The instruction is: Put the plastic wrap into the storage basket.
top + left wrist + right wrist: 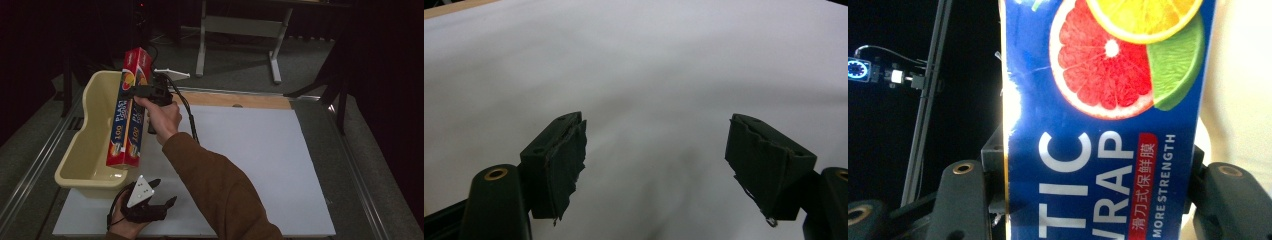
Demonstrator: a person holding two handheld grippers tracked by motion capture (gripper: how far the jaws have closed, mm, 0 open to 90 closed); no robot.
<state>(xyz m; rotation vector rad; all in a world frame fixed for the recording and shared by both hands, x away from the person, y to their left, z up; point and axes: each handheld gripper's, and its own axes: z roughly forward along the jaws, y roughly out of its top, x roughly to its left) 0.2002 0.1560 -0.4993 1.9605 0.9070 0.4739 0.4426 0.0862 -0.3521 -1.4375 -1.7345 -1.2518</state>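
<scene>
- Red and blue cardboard makes the long plastic wrap box [130, 112], which the right claw [142, 91] grasps near its upper part and holds above the cream plastic tub [92, 135].
- In the high view the box hangs tilted, its top end higher and farther away, its lower end over the near rim of the tub; whether it touches the rim I cannot tell.
- The right gripper view shows the blue face of the box [1103, 125] very close, with a grapefruit slice, an orange slice and a lime wedge, and the letters "TIC WRAP" and "MORE STRENGTH"; the two jaws of the right claw [1098, 200] press on its two sides.
- This view also shows, at the left, a dark background with a thin metal pole [925, 105], and a pale surface at the right edge.
- The left claw [165, 192] rests low near the front edge of the white tabletop [260, 160], held by the left hand [127, 222], with its grey three-cornered plate on top.
- In the left gripper view the left claw [656, 150] is released: its jaws stand wide apart with nothing between them, above the bare white tabletop [649, 65]. The pads [566, 165] look torn at the edges.
</scene>
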